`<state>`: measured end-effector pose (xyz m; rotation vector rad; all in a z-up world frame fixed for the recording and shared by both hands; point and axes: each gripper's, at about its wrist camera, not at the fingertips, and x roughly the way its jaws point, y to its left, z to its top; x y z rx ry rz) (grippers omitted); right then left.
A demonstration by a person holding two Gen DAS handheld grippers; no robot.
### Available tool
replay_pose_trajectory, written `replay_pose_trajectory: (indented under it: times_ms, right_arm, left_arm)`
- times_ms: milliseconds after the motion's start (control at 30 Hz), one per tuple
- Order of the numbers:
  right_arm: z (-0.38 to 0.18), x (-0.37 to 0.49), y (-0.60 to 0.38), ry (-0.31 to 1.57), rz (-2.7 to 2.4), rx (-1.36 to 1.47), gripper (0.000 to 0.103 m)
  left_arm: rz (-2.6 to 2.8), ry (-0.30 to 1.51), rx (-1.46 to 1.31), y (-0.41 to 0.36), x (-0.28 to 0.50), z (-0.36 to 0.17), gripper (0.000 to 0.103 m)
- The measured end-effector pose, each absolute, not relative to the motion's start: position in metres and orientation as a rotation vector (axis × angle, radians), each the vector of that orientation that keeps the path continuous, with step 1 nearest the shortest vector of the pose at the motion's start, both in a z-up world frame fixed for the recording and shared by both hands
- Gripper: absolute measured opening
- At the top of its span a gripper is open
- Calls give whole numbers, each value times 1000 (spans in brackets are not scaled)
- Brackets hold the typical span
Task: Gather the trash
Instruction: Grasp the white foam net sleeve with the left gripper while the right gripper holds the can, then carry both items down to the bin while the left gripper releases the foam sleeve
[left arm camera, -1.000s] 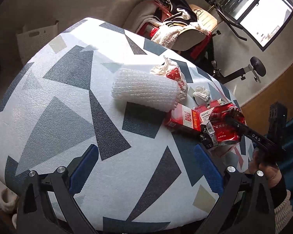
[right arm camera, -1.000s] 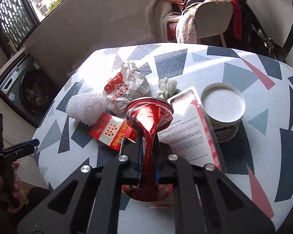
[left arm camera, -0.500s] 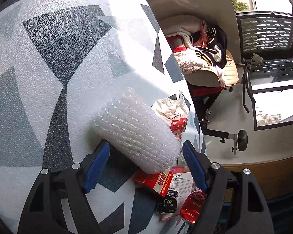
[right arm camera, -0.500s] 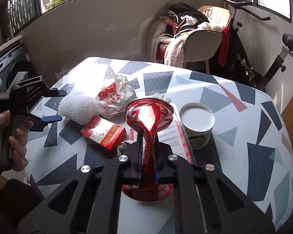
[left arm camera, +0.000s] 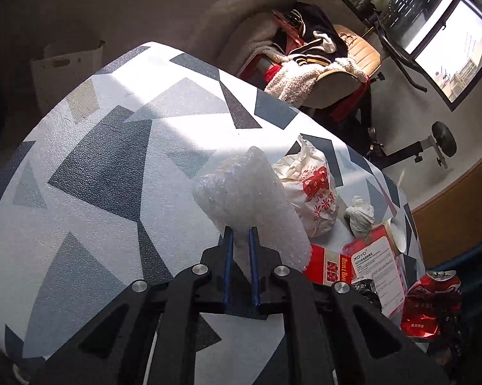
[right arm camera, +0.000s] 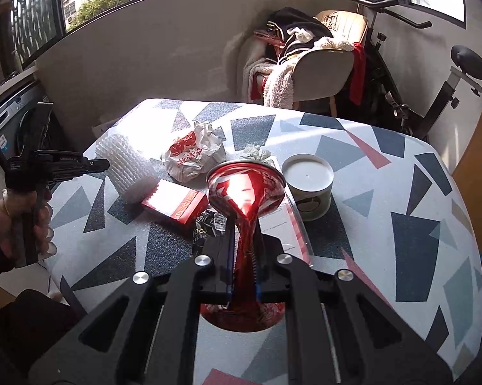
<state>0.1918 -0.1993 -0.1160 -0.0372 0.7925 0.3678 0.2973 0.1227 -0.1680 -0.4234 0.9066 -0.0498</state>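
Both hands are loaded, so the pick-up step looks done and carrying off comes next. The left gripper (left arm camera: 240, 250) has just been closing, and its blue pads now pinch the near end of the white foam net sleeve (left arm camera: 250, 202), squashing it flat between them; the sleeve's far end still lies on the patterned table (left arm camera: 112, 147), just beside the crumpled white bag with red print (left arm camera: 308, 192). The right gripper (right arm camera: 244, 247) is clamped on a crushed red can (right arm camera: 245, 186), held clear of the table in front of the white lidded tub (right arm camera: 306, 173). Near the tub, a red carton (right arm camera: 176, 202), a tissue wad (right arm camera: 257, 154) and a black wrapper (right arm camera: 208, 224) remain. The next move probably calls for lifting the sleeve clear without dragging the bag, then taking both items to a bin; none is in view.
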Motion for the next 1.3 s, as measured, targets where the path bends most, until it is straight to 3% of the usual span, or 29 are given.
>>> replay_pose_trajectory:
  times_ms: [400, 900, 1300]
  right_arm:
    - [-101, 151, -190, 770, 395, -21, 13]
    - [-103, 87, -187, 794, 433, 5, 13]
    - [-120, 49, -182, 844, 455, -5, 13]
  left_arm:
    - [-222, 840, -72, 70, 202, -102, 9]
    - [-332, 945, 59, 17, 74, -119, 9]
    - [-369, 1102, 149, -9, 23, -174, 9]
